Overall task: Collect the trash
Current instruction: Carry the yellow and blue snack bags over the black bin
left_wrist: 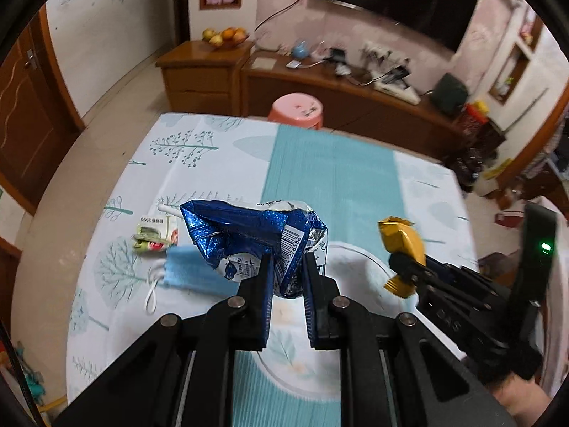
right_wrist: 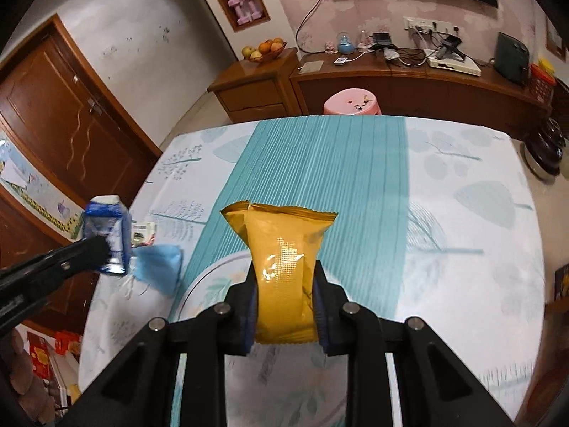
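Nearby, blue mask [left_wrist: 193,270] beside squashed packet [left_wrist: 156,236].

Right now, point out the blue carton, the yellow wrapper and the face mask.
blue carton [left_wrist: 249,235], left wrist view, crumpled side.
yellow wrapper [right_wrist: 284,267], right wrist view, front face.
face mask [left_wrist: 192,270], left wrist view, pleated middle.

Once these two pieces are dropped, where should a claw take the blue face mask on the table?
Probably the blue face mask by its pleated body, from above, one finger on each long edge. It lies flat on the tablecloth, so the cloth should bunch between the pads. The white ear loop looks too thin.
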Demonstrator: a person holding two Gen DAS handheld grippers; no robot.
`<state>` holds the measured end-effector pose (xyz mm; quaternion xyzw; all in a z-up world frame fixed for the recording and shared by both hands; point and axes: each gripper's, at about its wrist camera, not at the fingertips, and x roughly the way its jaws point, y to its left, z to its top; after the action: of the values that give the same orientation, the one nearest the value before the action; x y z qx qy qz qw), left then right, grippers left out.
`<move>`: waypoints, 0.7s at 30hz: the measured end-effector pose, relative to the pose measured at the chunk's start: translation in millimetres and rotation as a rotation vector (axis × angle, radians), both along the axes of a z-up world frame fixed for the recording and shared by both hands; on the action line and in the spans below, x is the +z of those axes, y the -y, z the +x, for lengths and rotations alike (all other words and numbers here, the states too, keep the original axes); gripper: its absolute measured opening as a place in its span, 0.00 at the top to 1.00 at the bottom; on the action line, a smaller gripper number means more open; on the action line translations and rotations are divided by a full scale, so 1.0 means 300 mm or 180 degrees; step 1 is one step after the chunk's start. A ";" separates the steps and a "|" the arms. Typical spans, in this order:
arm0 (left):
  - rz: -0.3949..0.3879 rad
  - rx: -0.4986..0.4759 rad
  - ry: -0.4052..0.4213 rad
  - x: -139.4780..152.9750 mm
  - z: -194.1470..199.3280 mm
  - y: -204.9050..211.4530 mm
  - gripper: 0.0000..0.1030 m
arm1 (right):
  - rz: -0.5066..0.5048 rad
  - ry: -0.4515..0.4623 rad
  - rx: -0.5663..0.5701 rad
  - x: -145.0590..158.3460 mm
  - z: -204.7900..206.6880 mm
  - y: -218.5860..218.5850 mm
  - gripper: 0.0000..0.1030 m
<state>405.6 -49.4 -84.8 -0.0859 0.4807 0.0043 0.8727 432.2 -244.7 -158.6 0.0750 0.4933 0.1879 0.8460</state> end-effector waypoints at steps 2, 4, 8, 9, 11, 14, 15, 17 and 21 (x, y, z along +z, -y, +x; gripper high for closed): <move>-0.0017 -0.0056 0.0077 0.044 -0.071 -0.001 0.87 | 0.0027 0.0015 -0.0037 0.027 -0.049 0.014 0.76; 0.0020 -0.0150 0.0182 0.094 -0.160 0.002 0.87 | 0.0038 0.0051 -0.0076 0.062 -0.113 0.021 0.76; 0.0136 -0.0402 0.0346 0.171 -0.331 0.012 0.87 | 0.0083 0.0096 -0.0155 0.135 -0.254 0.027 0.76; 0.0174 -0.0468 0.0389 0.188 -0.370 0.015 0.87 | 0.0096 0.0100 -0.0175 0.152 -0.288 0.027 0.76; 0.0278 -0.0648 0.0516 0.229 -0.478 0.017 0.87 | 0.0110 0.0141 -0.0231 0.193 -0.377 0.018 0.76; 0.0382 -0.0919 0.0656 0.275 -0.641 0.012 0.87 | 0.0081 0.0230 -0.0309 0.249 -0.516 -0.013 0.76; 0.0402 -0.0993 0.0687 0.286 -0.689 0.008 0.87 | 0.0086 0.0265 -0.0360 0.273 -0.584 -0.030 0.76; 0.0439 -0.1193 0.0778 0.307 -0.812 -0.010 0.87 | 0.0111 0.0314 -0.0470 0.308 -0.699 -0.053 0.76; 0.0473 -0.1488 0.0884 0.332 -1.031 -0.052 0.87 | 0.0156 0.0434 -0.0743 0.365 -0.938 -0.104 0.76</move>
<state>96.3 -33.7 14.9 0.0917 0.3616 -0.1736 0.9114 150.7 -213.5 -48.9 0.1396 0.4178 0.1048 0.8916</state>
